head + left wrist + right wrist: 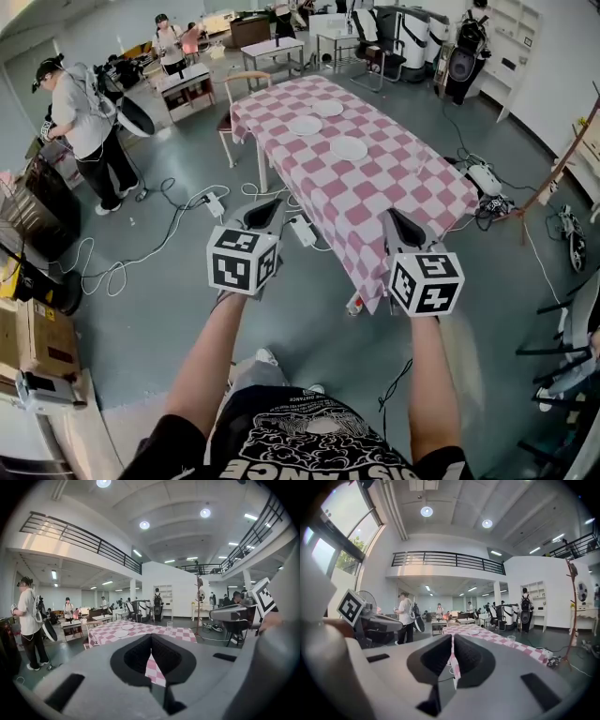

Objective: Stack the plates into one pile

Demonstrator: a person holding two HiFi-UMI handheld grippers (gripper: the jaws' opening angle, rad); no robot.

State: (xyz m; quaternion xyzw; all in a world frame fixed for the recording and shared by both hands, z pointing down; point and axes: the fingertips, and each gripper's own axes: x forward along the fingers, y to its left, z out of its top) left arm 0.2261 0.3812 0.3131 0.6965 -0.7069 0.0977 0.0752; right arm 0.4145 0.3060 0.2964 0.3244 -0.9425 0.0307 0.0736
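Observation:
Three white plates lie apart on the pink checked tablecloth (375, 183): one at the near middle (349, 148), one to its left (305, 125) and one farther back (328, 108). Both grippers hang in the air short of the table's near end, pointing at it. My left gripper (270, 210) is shut and empty; its jaws meet in the left gripper view (151, 642), with plates (122, 633) far beyond. My right gripper (394, 221) is also shut and empty (453, 645), and a plate (474, 632) shows far off.
Cables and power strips (302, 230) lie on the floor between me and the table. A chair (236, 94) stands at the table's far left side. A clear glass (511, 641) stands near the table's edge. A person (86, 127) stands at the left; a coat stand (553, 173) is at the right.

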